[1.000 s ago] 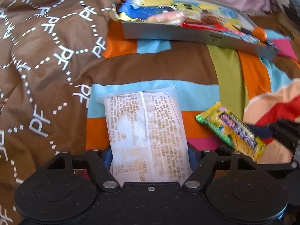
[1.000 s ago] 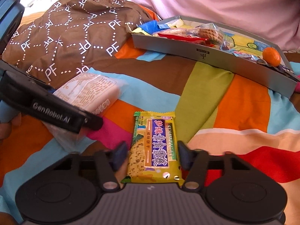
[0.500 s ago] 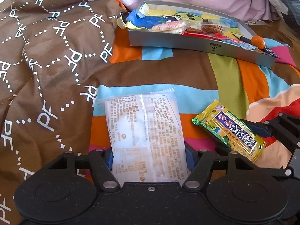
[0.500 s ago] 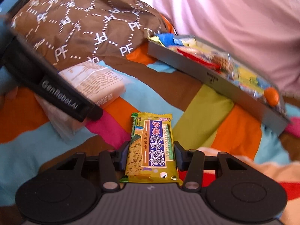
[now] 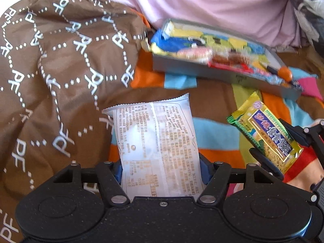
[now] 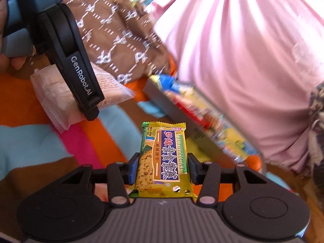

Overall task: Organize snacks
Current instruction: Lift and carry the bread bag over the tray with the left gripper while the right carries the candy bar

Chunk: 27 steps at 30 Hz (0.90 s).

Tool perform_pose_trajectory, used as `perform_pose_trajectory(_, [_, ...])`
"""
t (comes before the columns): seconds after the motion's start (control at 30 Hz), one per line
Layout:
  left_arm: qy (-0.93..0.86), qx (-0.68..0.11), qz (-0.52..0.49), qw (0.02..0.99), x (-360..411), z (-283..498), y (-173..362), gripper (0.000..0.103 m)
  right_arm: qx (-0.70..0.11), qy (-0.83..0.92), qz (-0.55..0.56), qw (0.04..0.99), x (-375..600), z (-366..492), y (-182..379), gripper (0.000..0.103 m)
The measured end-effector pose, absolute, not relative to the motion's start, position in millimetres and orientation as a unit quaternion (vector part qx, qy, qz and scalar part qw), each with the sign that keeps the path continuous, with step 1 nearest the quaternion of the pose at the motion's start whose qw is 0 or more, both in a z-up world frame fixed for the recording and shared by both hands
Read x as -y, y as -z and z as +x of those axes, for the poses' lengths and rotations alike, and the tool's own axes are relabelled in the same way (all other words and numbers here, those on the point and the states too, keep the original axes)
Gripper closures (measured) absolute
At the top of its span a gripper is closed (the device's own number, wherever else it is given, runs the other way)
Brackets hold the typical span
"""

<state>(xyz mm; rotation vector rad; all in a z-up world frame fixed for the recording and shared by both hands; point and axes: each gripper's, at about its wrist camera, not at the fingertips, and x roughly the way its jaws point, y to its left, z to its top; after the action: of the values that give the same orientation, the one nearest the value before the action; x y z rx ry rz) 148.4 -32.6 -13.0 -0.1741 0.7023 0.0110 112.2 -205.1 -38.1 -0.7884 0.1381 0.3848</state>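
My left gripper (image 5: 161, 170) is shut on a white printed snack packet (image 5: 156, 141), held up off the striped blanket. The same white packet (image 6: 58, 101) shows at the left of the right wrist view, clamped by the left gripper (image 6: 89, 109). My right gripper (image 6: 161, 170) is shut on a yellow-green biscuit bar (image 6: 164, 160); this biscuit bar (image 5: 265, 135) appears lifted at the right of the left wrist view, in the right gripper (image 5: 271, 147). Ahead lies a grey tray (image 5: 222, 75) holding several snacks and a small orange fruit (image 5: 284, 73). The grey tray (image 6: 182, 117) is blurred in the right wrist view.
A brown quilt with white "PF" print (image 5: 60, 70) is bunched at the left. A pink fabric mass (image 5: 212, 6) rises behind the tray. The striped blanket (image 5: 212, 133) covers the surface below. A hand (image 6: 6, 60) holds the left gripper.
Both grippers have risen off the blanket with their snacks and moved toward the tray. The right wrist view has swung so the tray sits nearer and slanted.
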Motion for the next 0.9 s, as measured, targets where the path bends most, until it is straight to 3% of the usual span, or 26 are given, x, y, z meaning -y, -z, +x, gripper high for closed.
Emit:
perform_pose_trajectory(0.37, [0.025, -0.312, -0.069, 0.947, 40.7, 204.9, -56.8, 0.035, -0.003, -0.103, -0.279, 0.955, 237.1, 149.3, -16.4, 0.051])
perform_pose_trajectory(0.7, [0.030, -0.319, -0.061, 0.945, 94.2, 302.5, -116.1, 0.035, -0.062, -0.040, -0.128, 0.989, 307.6, 217.2, -53.9, 0.051])
perform_pose_trajectory(0.9, [0.045, -0.330, -0.047, 0.942, 138.4, 338.5, -122.2, 0.035, -0.083, -0.039, -0.093, 0.991, 329.2, 248.9, -60.2, 0.051])
